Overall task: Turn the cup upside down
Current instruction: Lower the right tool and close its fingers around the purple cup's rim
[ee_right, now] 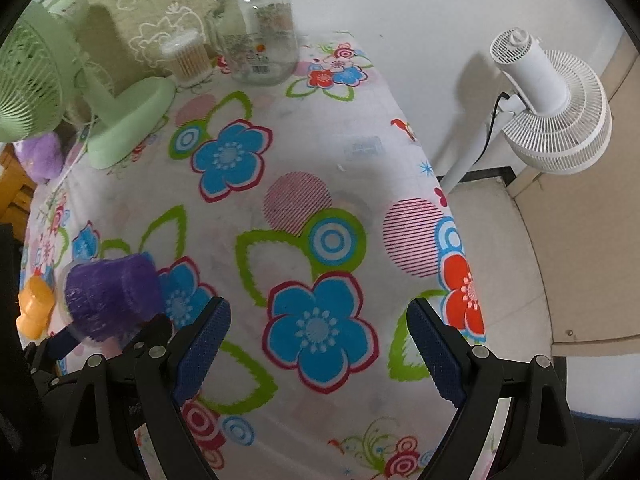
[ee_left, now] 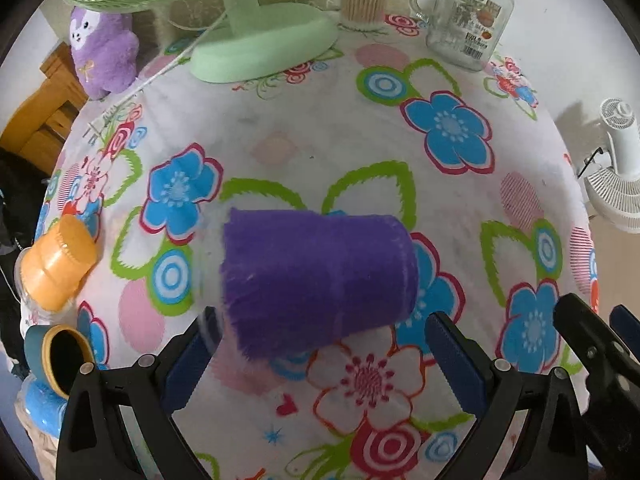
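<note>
The cup (ee_left: 316, 284) is clear plastic with a fuzzy purple sleeve. It lies on its side, mouth to the left, base to the right, just past my left gripper (ee_left: 320, 356). The left gripper is open; its blue pads stand wide on either side of the cup, and whether the left pad (ee_left: 188, 364) touches the clear rim I cannot tell. In the right wrist view the cup (ee_right: 112, 296) shows at the lower left, by the left gripper's fingers. My right gripper (ee_right: 320, 356) is open and empty over the flowered tablecloth (ee_right: 304, 184).
A green desk fan (ee_left: 256, 40), a glass mug jar (ee_left: 468, 16), a toothpick box (ee_left: 364, 0) and a purple plush toy (ee_left: 102, 52) stand at the back. An orange-capped jar (ee_left: 56, 268) and a blue-and-yellow cup (ee_left: 56, 356) sit at the left edge. A white floor fan (ee_right: 552, 108) stands beyond the table's right edge.
</note>
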A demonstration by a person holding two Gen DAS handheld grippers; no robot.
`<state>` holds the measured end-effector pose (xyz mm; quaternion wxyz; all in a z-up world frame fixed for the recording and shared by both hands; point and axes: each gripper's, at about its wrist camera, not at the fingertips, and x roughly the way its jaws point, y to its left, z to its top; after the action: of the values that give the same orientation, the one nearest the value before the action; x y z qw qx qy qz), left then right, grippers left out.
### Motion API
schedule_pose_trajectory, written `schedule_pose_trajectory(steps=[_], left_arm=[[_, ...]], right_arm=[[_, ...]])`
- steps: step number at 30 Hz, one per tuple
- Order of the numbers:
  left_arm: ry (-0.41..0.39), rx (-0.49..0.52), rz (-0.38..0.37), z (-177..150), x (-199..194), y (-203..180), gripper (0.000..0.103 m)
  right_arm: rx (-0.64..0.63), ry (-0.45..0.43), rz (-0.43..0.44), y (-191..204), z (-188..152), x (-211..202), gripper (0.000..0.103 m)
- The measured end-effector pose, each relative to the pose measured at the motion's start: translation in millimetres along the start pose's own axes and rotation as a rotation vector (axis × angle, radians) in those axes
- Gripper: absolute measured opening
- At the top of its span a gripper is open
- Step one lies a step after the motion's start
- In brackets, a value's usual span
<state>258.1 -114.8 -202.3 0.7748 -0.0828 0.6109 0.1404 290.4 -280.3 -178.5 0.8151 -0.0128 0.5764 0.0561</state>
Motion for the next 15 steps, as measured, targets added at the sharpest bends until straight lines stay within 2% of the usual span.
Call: schedule_pose_trajectory(steps=[3, 5, 6, 9, 15], left_arm=[[-0.009, -0.013, 0.018, 4, 5, 0, 0.100], [-0.030, -0.050, 0.013, 7, 4, 4, 0.090], [-0.033, -0.058, 0.010, 8, 4, 6, 0.089], [-0.026, -0.028, 0.007, 12, 9, 5, 0.079], [-0.040, -0.006, 0.005, 7, 7, 12, 0.078]], right_arm=[[0.000, 0.005, -0.003, -2, 2, 4, 0.092], [-0.009, 0.013, -0.009, -2, 4, 9, 0.092], [-0.016, 0.017, -0.012, -1, 4, 11, 0.092], [-0.025, 0.033, -0.008, 2, 3, 16, 0.092], [-0.051, 0.039, 0.001, 10, 1, 18, 0.092]])
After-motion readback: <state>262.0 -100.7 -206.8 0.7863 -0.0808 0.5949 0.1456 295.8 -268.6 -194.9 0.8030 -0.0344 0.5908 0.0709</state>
